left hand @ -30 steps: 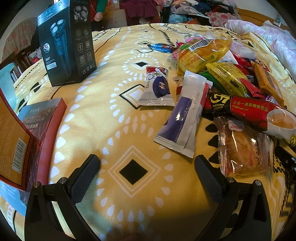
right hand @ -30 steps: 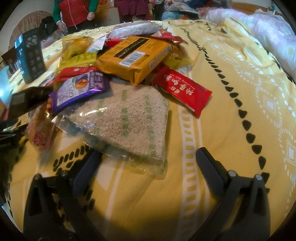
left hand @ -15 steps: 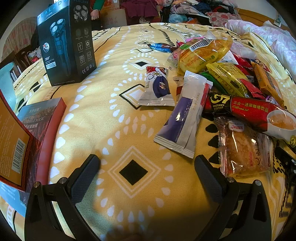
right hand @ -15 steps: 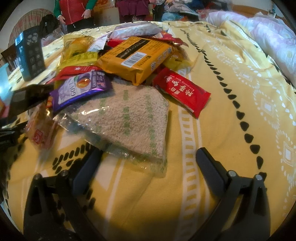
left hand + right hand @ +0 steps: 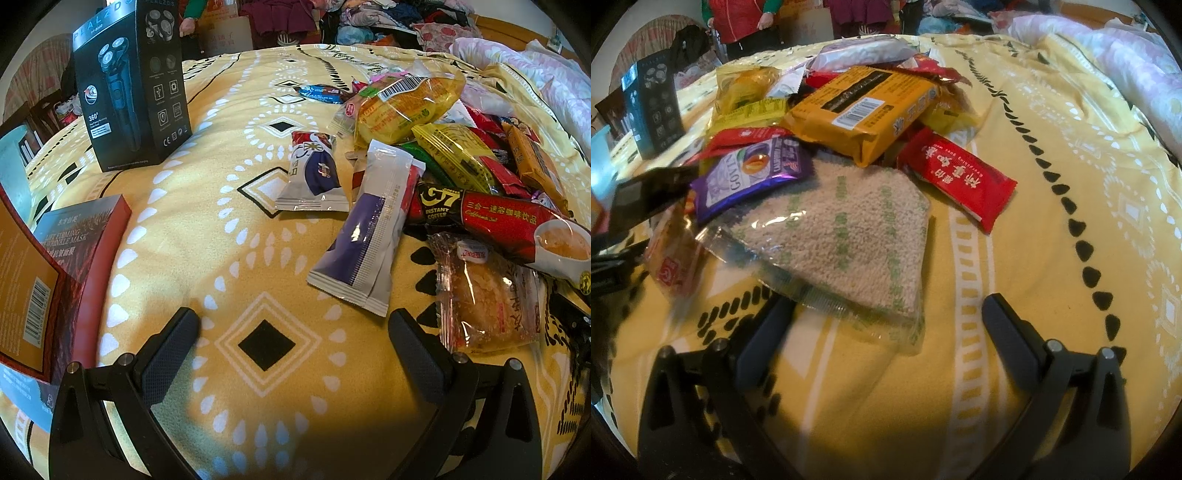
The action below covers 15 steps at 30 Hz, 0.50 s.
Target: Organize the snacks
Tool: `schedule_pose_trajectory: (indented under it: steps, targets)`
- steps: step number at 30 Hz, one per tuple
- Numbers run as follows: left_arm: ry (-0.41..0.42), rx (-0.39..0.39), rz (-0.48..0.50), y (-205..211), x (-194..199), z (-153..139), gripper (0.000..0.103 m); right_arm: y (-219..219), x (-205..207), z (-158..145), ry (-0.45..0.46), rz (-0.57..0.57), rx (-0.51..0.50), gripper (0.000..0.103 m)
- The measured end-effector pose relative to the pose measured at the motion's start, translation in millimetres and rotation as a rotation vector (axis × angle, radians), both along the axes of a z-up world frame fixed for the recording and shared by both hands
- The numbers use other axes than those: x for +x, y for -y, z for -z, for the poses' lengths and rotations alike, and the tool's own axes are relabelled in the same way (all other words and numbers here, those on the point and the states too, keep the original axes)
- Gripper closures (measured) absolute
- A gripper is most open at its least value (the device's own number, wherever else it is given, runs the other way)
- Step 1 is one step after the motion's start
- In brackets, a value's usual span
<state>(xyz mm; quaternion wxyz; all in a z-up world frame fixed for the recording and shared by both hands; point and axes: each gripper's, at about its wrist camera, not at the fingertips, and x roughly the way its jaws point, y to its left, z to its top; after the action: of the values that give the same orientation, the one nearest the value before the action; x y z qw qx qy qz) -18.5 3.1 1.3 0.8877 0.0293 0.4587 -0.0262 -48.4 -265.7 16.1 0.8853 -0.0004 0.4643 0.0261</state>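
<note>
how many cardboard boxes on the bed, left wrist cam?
2 clearly. The black shaver box stands upright at far left; the red face-mask box lies flat nearer, at the left edge. Card pieces overlapping it may belong to more boxes, mostly cut off.

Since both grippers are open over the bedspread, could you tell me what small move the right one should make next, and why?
Probably ease the right gripper forward so its open jaws straddle the near edge of the clear bag of grain. That bag lies nearest, directly ahead on the yellow bedspread, with only the purple packet overlapping its far corner. The left gripper is empty too.
</note>
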Motion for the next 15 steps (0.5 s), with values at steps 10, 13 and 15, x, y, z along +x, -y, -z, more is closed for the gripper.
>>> schedule_pose_trajectory:
  steps: [10,13,15]
  targets:
    - [-0.021,-0.009,0.014,-1,-4,-1,0.0,-1,-15,-20,-0.007,-0.053,-0.001,0.001]
    - [-0.053,0.009,-0.002,1,-7,-4,0.0,-7,-27,-40,0.013,-0.077,0.015,0.001]
    - [-0.066,0.016,-0.016,3,-13,-9,0.0,-11,-37,-57,0.058,-0.075,0.014,0.0]
